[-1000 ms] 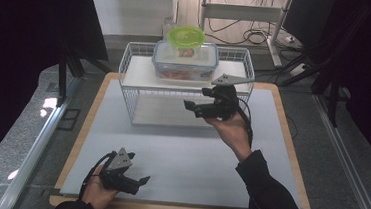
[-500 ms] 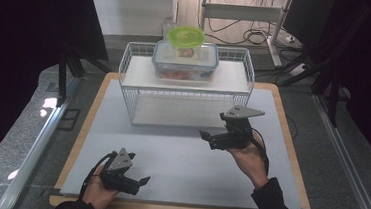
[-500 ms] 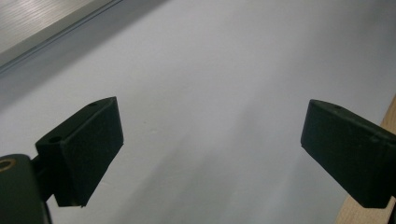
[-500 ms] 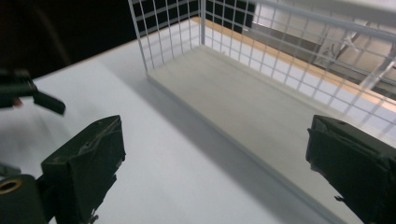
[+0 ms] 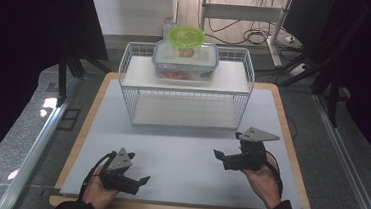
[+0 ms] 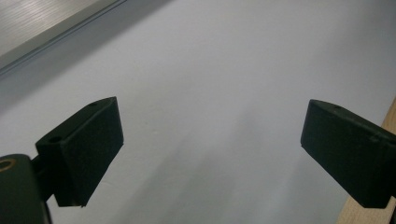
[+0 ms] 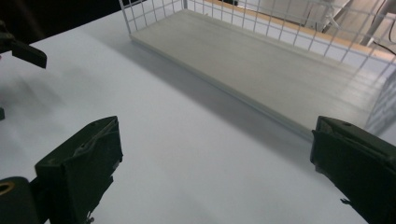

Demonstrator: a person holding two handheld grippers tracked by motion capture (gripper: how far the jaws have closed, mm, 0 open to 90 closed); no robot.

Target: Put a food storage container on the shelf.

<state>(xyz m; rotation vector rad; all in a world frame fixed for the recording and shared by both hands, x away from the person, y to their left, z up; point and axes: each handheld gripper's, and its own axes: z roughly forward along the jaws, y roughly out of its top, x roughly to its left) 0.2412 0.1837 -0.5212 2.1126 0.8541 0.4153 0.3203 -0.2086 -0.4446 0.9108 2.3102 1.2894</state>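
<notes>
White mat point(image 5: 180, 149) carries both hands low, left gripper point(image 5: 134, 183) and right gripper point(image 5: 219, 157) fingers spread wide (nothing held).

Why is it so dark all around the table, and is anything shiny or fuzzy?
High view: light falls on the white mat, the surroundings stay black, with glare spots on the grey floor at left. Left gripper view: a soft shadow lies between the tongs. Right gripper view: the wire rack casts a shadow and looks slightly blurred.

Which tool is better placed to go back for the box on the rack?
Right, probably. The right tool sits nearer the rack, jaws open and empty, its own view facing the rack. The left tool lies by the table's near edge, farther from the box.
</notes>
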